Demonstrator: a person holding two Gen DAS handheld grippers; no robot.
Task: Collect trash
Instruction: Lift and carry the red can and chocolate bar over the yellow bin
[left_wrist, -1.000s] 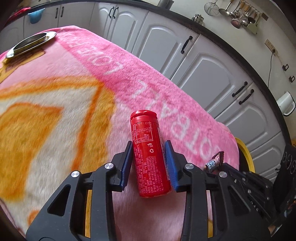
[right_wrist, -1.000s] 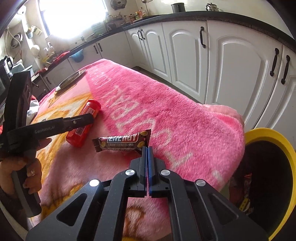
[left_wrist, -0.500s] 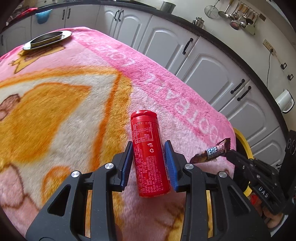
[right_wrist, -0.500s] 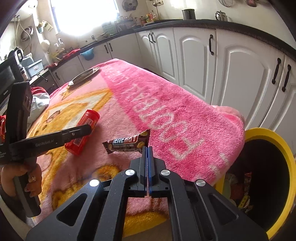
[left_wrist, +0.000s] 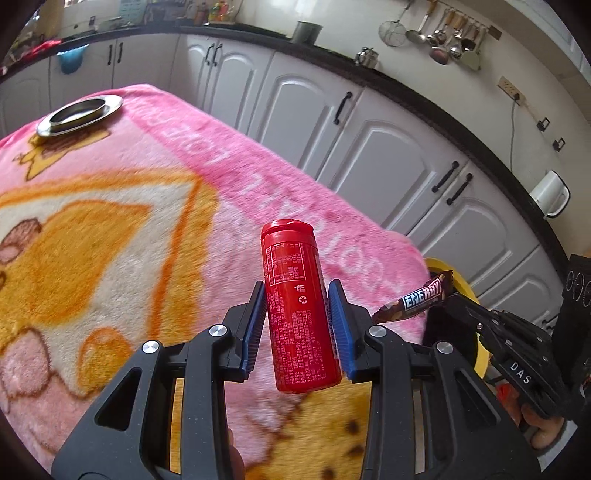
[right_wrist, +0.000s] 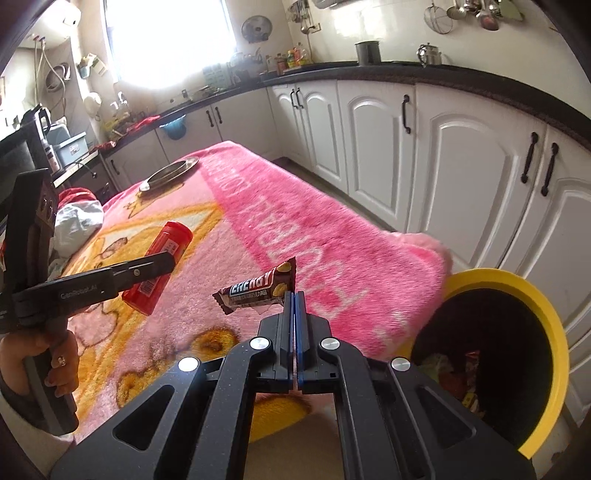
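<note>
Both pieces of trash are now clear of the table (left_wrist: 110, 206), and that is the change that matters. Compared with a second ago, the pink and orange blanket (right_wrist: 332, 236) sits lower and smaller under each camera, so both hands have risen and drifted across it together.

In the left wrist view the left gripper (left_wrist: 297, 325) fills the lower centre of the frame, its blue pads pressed against the two sides of the red can (left_wrist: 295, 310), which stands nearly upright between them; the jaws are only partly closed because the can keeps them apart. Their spread matches the earlier frames, so the hold looks steady.

In the right wrist view the right gripper (right_wrist: 294, 317) sits at lower centre with its jaws fully together, pinching the right end of the energy bar wrapper (right_wrist: 258, 290), which sticks out to the left above the blanket. That pinch is unchanged too.

The yellow-rimmed bin (right_wrist: 554, 332) lies at the lower right of the right wrist view, just past the table's corner, with other wrappers already visible inside. It now shows more of its dark mouth than before, which suggests the carry toward it is under way. Neither item is over the opening yet; the wrapper looks nearer to it than the can.
</note>
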